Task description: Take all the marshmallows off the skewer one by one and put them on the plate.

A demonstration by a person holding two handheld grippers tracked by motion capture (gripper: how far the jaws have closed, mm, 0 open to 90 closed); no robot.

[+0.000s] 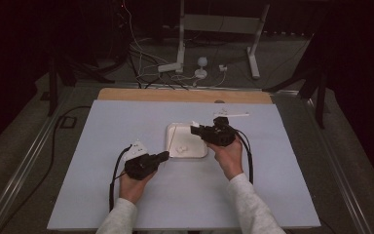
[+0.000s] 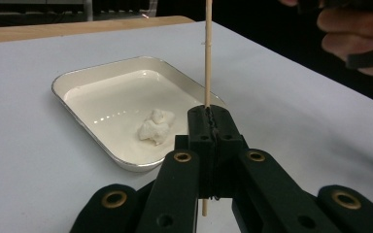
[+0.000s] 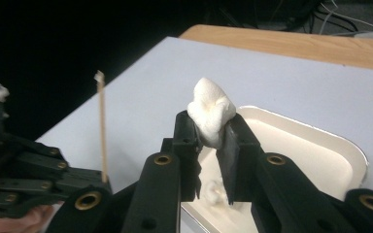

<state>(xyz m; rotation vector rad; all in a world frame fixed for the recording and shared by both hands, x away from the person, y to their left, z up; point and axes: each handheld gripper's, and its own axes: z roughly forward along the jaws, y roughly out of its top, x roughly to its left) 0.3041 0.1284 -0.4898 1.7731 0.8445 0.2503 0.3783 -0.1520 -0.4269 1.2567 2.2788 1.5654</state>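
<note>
A wide table [image 1: 126, 195] with a pale blue-grey top stands before the person, a strip of bare wood along its far edge. Beyond it on the floor are the white legs of a stand [image 1: 219, 29] and a tangle of cables [image 1: 146, 73].

Near the middle of the table sits a shallow white tray [image 1: 171, 130] with rounded corners and a metal rim. The person's forearms in light sleeves come in from the near side. The left hand [image 1: 134, 187] holds the left gripper [image 1: 164, 155] low, just beside the tray's near left corner. The right hand [image 1: 230, 155] holds the right gripper [image 1: 195, 129] over the tray's far right part, pointing left.

The left gripper's jaws are pressed together on a thin wooden skewer [image 2: 207, 58], which stands upright between them, its lower end poking out beneath the jaws and its upper length rising out of the top of the left gripper view. In the right gripper view the skewer's top end looks blunt and a little frayed.

The right gripper pinches a white marshmallow [image 3: 210, 110], squashed between its jaws, with most of it bulging above their tips, held up over the tray.

A second marshmallow piece [image 2: 155, 127], lumpy and misshapen, lies on the tray floor toward its near side.
</note>
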